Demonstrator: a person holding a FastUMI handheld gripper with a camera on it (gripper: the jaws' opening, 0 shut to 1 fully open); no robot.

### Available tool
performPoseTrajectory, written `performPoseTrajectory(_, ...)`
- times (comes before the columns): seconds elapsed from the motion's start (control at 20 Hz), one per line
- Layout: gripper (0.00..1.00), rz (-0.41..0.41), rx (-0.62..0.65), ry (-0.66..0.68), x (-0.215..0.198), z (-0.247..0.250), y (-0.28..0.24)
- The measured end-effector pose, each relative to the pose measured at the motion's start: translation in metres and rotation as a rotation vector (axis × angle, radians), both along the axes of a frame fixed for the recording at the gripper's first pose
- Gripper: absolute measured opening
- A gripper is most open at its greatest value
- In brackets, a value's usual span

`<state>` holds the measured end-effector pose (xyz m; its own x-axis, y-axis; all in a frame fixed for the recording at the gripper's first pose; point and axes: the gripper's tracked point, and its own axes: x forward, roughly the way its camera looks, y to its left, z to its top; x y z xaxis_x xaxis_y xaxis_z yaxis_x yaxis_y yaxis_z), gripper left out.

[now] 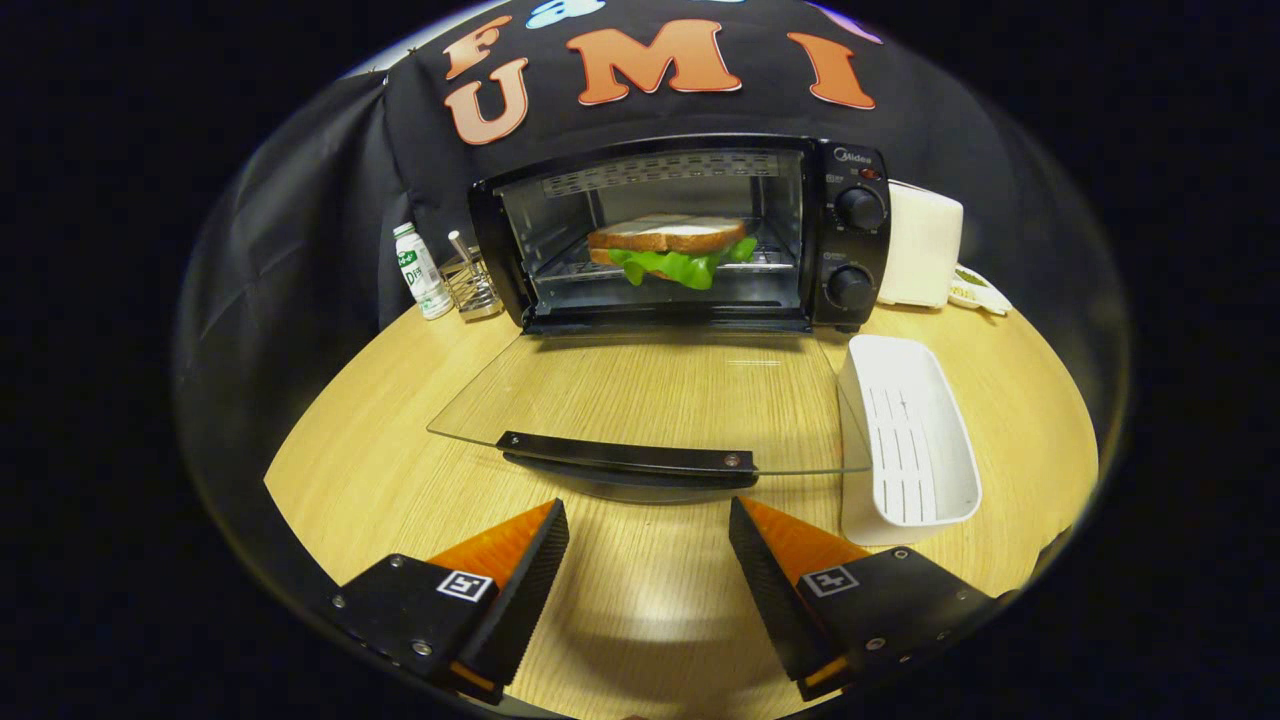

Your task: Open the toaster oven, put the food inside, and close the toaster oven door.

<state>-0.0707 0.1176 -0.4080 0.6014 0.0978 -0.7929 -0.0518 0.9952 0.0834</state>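
Note:
A black toaster oven (850, 240) stands at the back of the wooden table (360, 470). Its glass door (650, 395) lies folded down flat toward me, and the door's black handle (625, 455) sits just ahead of my fingers. On the rack inside rests a sandwich (668, 250) with green lettuce hanging out of its front. My gripper (648, 520) is open over the table, a short way before the handle, with nothing between its fingers.
A white slotted tray (915, 440) lies to the right of the door, near my right finger. Left of the oven stand a small white bottle (420, 270) and a wire holder (472, 285). A white box (922, 245) stands to the oven's right.

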Motion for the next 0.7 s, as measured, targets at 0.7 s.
performPoseTrajectory(0.7, 0.98, 0.017, -0.027, -0.082, 0.045, 0.024, 0.016)
